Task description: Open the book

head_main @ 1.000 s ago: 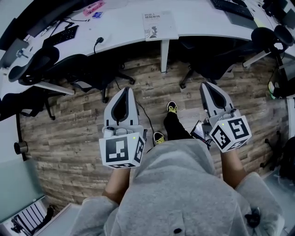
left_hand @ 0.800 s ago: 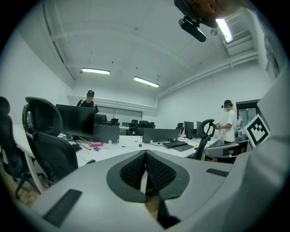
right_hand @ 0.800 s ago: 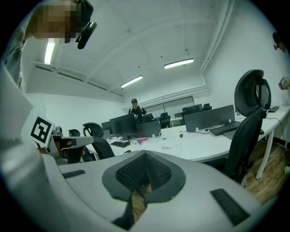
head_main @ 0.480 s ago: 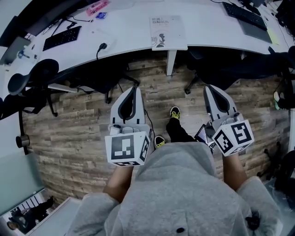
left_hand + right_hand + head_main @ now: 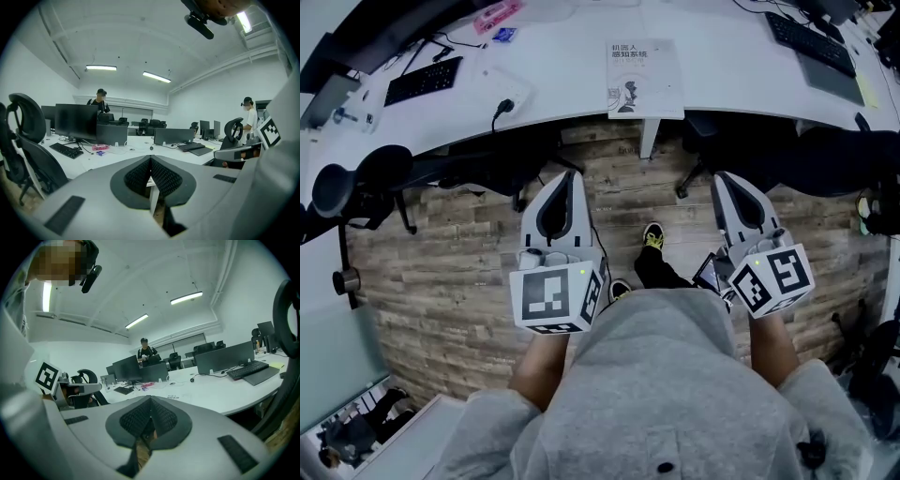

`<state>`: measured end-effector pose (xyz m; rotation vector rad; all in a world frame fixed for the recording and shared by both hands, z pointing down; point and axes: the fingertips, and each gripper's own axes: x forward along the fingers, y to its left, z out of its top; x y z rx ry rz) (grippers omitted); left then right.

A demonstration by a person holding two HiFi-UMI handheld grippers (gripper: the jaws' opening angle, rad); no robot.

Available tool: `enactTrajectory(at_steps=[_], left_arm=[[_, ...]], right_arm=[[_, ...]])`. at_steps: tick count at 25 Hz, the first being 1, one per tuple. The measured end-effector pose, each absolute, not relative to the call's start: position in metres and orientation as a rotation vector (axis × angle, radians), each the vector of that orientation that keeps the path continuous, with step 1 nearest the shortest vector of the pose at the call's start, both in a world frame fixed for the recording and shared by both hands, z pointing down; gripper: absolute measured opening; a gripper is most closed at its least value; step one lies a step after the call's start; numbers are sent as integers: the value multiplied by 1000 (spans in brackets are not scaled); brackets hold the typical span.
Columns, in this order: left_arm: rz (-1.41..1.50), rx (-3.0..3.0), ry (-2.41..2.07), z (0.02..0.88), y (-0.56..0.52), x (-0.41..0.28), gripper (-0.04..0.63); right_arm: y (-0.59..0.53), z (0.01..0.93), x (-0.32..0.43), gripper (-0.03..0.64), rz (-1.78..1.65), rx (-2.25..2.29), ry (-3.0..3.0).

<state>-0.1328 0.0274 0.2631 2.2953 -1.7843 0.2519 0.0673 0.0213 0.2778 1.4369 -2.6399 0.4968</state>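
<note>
The closed book (image 5: 644,78) has a pale cover with dark print and lies flat near the front edge of the white desk (image 5: 562,66). In the head view both grippers hang over the wooden floor, short of the desk and pointing at it. My left gripper (image 5: 566,176) is shut and empty, with the book ahead of it to the right. My right gripper (image 5: 721,176) is also shut and empty, with the book ahead to its left. The left gripper view shows the pads (image 5: 140,176) pressed together. In the right gripper view the book (image 5: 172,398) is a faint flat patch beyond the closed tips (image 5: 151,400).
Black office chairs (image 5: 356,178) stand under the desk's left part and another (image 5: 806,159) on the right. The white desk leg (image 5: 649,139) stands below the book. Keyboards (image 5: 422,80) (image 5: 811,42), a cable plug (image 5: 501,111) and a pink item (image 5: 497,16) lie on the desk. People stand far off.
Both grippers and the person have moved toward the desk. The book and the desk edge now sit lower and nearer in the head view. Both grippers stay shut.
</note>
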Motion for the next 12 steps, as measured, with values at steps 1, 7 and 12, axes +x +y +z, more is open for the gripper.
enactTrajectory(at_steps=[1,7,12], left_arm=[[257,2291,-1787,263,24,-133,6],[282,2269,-1805,264,4,-125,6],[298,2259,-1826,262,-7,-120,6]], right_arm=[[17,279,67,26,500,1432,-2642],[-4,280,70,26,502,1400,-2658],[-16,282,75,26,510,1379,-2666]])
